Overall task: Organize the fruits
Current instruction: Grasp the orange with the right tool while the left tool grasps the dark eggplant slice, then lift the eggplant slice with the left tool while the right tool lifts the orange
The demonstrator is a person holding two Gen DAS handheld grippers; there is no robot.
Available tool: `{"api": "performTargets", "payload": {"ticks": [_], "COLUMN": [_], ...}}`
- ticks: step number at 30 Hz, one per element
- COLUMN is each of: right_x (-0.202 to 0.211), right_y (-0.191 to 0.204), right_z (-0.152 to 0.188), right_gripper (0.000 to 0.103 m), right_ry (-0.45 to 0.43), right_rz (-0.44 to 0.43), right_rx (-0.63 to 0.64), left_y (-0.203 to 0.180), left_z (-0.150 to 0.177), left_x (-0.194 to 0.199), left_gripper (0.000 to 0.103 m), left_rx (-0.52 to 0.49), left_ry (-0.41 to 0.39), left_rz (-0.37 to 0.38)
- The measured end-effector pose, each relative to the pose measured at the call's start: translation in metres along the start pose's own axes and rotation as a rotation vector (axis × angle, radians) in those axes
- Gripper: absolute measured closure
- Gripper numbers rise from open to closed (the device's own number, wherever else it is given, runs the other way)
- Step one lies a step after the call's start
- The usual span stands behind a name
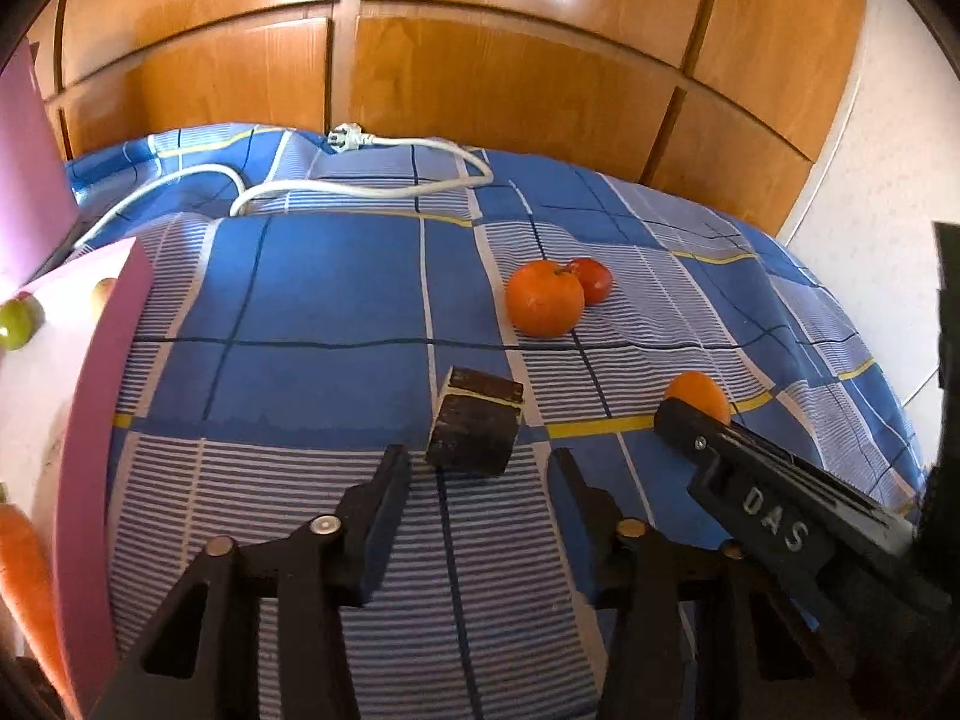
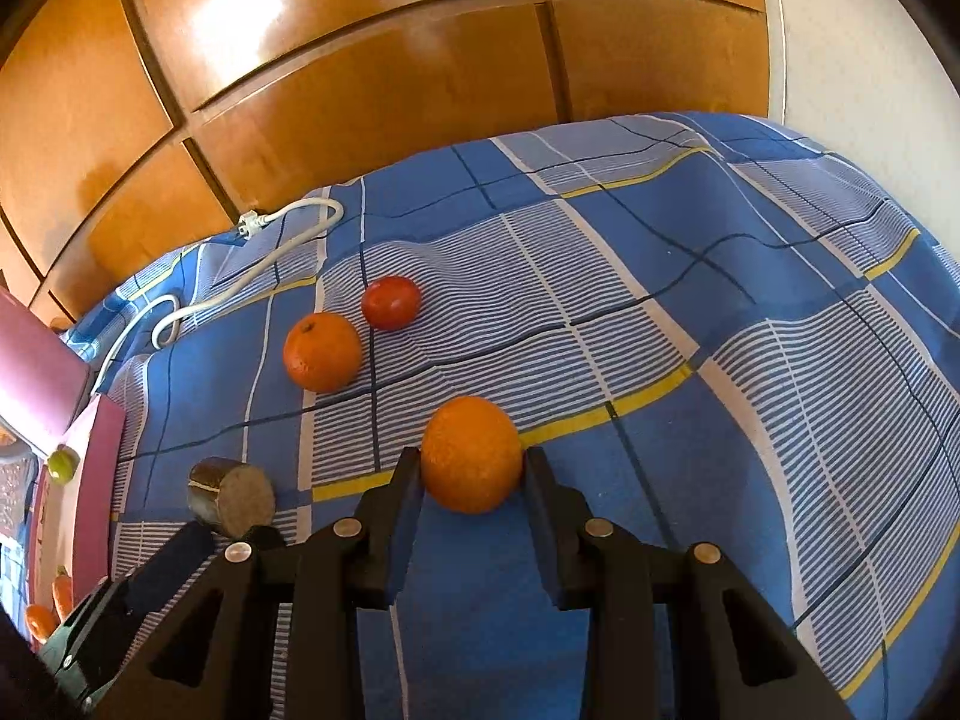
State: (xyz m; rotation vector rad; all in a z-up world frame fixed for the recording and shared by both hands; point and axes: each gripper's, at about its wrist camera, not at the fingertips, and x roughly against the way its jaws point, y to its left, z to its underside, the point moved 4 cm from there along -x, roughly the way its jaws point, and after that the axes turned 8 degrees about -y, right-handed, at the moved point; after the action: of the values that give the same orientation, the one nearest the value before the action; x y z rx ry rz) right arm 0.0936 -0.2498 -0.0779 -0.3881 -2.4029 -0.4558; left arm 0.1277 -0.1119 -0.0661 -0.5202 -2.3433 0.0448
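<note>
Right gripper [image 2: 471, 468] jaws pinching an orange [image 2: 471, 453] for sorting; left gripper [image 1: 480, 468] jaws spreading empty, just short of a dark block [image 1: 474, 429].

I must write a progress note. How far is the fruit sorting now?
Done: a green fruit and a carrot already lie in the pink box. In hand: the right tongs grip an orange on the bed. Left: another orange and a red fruit wait on the blanket. The left tongs are open, just short of a dark block.
</note>
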Motion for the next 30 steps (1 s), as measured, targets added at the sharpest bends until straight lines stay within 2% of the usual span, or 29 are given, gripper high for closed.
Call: {"api": "performTargets", "payload": {"ticks": [8,9,10,11,17,24,27,30], "right_x": [0.0,0.0,0.0,-0.001,-0.001,0.002,0.003,0.004], "right_y": [-0.005,-0.005,-0.005,-0.005,-0.001,0.002,0.012,0.024], "right_z": [-0.001,-0.001,-0.001,-0.001,-0.001,0.002,0.006,0.011], "right_gripper": [0.069,0.069,0.069,0.069,0.069,0.069,0.069,0.069], "right_ry": [-0.013,-0.014,-0.015,-0.015,-0.015,-0.016,-0.002,0.015], "right_rz": [-0.013,-0.014,-0.015,-0.014,0.001,-0.023,-0.058,-0.101], "right_rx": [-0.053,-0.058,-0.06,-0.057,-0.014,0.004,0.043,0.087], "left_y": [-0.001,-0.001,0.0,0.002,0.014,0.018,0.016,0.019], "left_z": [-0.003,-0.003,-0.004,-0.004,0.003,0.027,0.042,0.053], "left_x": [-0.006,-0.007,-0.007,-0.007,0.003,0.032,0.048,0.062], "left_gripper": [0.058,0.06,0.07,0.075,0.075,0.075,0.075,0.075], "left_rx": [0.004,0.004,0.006,0.014,0.077,0.058,0.017,0.035], "left_ry": [0.012,0.013,0.01,0.009,-0.008,-0.03,-0.052,-0.066], "left_rz": [0.015,0.016,0.007,0.001,0.015,-0.033,-0.099,-0.137]}}
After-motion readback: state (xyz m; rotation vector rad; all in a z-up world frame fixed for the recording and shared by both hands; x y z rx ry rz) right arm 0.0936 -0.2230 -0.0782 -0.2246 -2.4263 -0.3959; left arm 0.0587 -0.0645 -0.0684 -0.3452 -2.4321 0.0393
